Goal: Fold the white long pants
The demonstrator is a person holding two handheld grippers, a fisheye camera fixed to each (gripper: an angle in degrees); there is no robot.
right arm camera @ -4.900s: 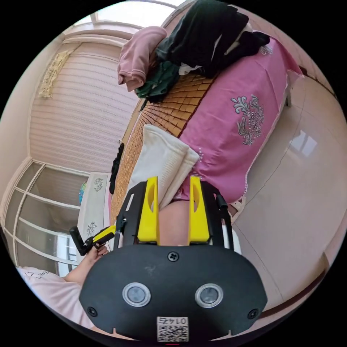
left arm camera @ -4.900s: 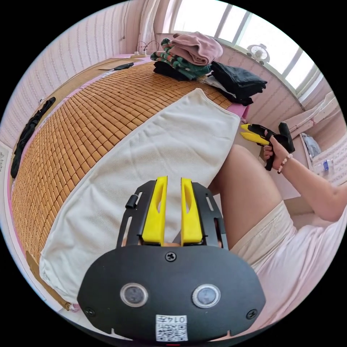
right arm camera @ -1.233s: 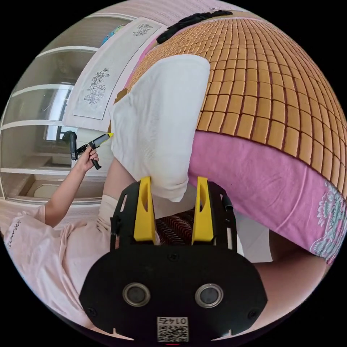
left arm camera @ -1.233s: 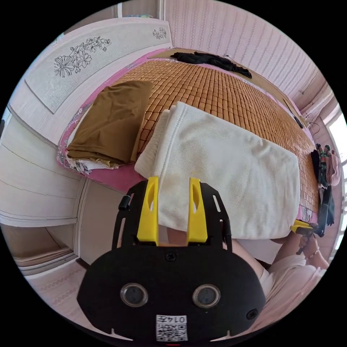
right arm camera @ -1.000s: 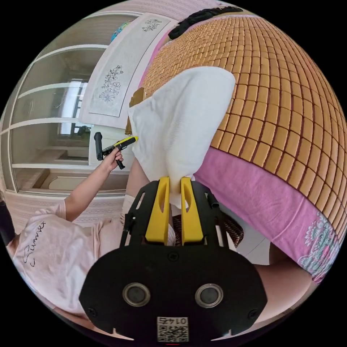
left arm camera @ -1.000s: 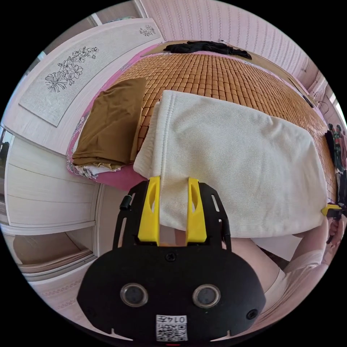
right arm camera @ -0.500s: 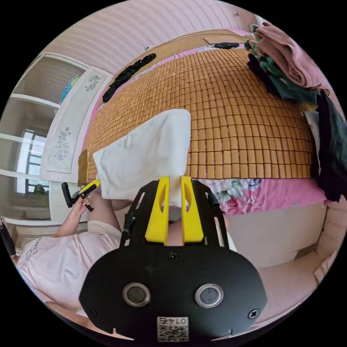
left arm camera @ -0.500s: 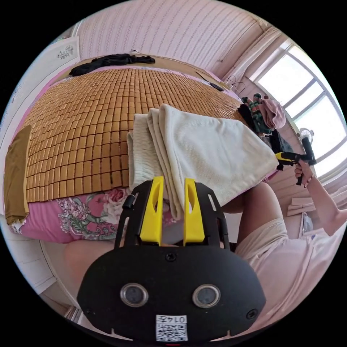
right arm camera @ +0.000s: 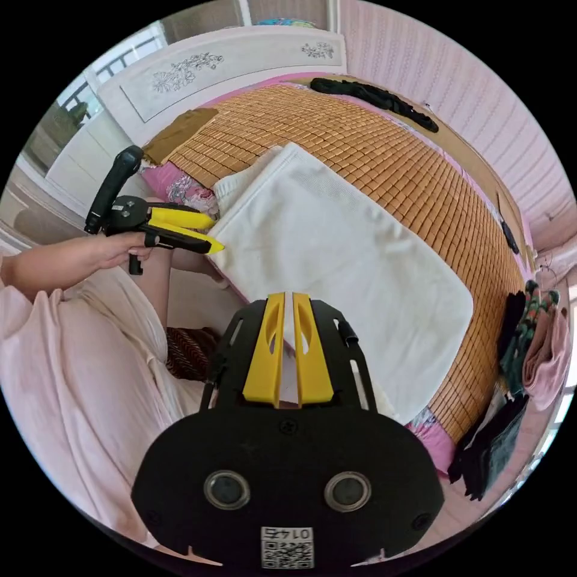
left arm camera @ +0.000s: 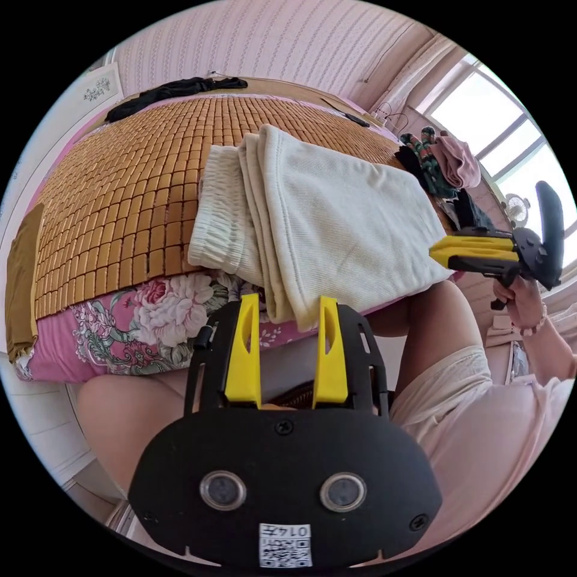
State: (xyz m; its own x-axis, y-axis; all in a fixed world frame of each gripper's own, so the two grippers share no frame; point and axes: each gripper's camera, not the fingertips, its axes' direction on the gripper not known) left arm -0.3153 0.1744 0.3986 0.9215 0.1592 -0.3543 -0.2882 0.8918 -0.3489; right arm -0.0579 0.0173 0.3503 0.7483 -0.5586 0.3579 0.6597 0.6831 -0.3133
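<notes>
Left tongs point(left arm camera: 283, 306) wide open, free of white pants point(left arm camera: 336, 234); right tongs point(right arm camera: 287, 303) nearly closed, gripping pants' edge.

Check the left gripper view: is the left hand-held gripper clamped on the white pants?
No: the left hand-held gripper has its yellow jaws spread apart, with the folded white pants lying on the bed's mat between and beyond them.

We see off-white ribbed-knit long pants point(left arm camera: 336, 222) folded on an amber-brown mat of small bamboo tiles point(left arm camera: 120, 198). Under the mat lies a bright pink bedsheet printed with pale roses and green leaves point(left arm camera: 144, 324). Both black grippers carry yellow jaws. At the far edge lies a black garment point(right arm camera: 378, 99); a mustard-brown folded cloth point(right arm camera: 180, 129) sits near the white headboard with grey floral line drawings point(right arm camera: 198, 66). The walls are pale pink, finely striped.
</notes>
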